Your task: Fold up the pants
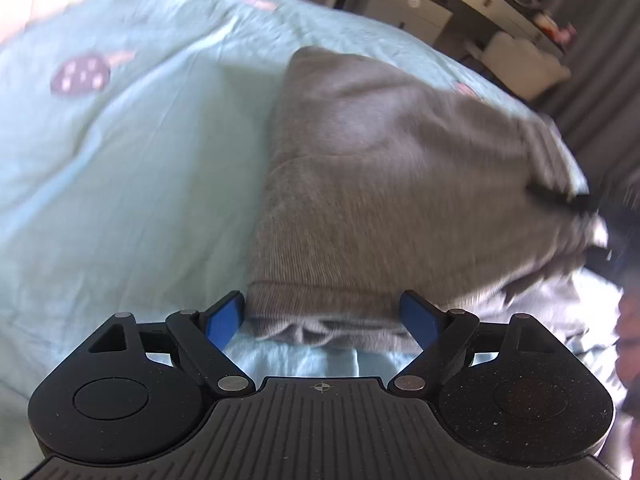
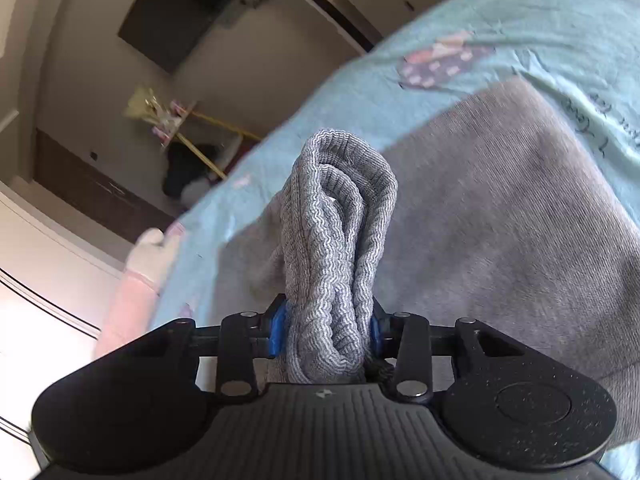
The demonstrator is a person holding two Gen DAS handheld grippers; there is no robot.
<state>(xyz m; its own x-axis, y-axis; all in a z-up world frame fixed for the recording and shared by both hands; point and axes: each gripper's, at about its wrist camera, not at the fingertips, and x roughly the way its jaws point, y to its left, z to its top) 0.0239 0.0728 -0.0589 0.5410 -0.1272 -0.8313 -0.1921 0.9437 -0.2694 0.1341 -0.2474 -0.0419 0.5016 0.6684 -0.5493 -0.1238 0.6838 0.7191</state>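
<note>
Grey sweatpants (image 1: 380,184) lie partly folded on a light blue bedsheet (image 1: 120,184). My left gripper (image 1: 324,316) is open, its blue pads on either side of the near edge of the pants, just above the sheet. My right gripper (image 2: 326,326) is shut on a bunched ribbed band of the pants (image 2: 336,240), which stands up between the pads. The rest of the pants (image 2: 500,220) hangs and spreads to the right in the right wrist view. The right gripper shows blurred at the pants' far right edge in the left wrist view (image 1: 584,200).
The sheet (image 2: 360,80) has pink and purple prints (image 1: 80,74). A pink and white soft item (image 2: 136,276) lies at the bed's edge. Cabinets and a desk with clutter (image 1: 460,4) stand beyond the bed. A broom (image 2: 200,144) leans by the wall.
</note>
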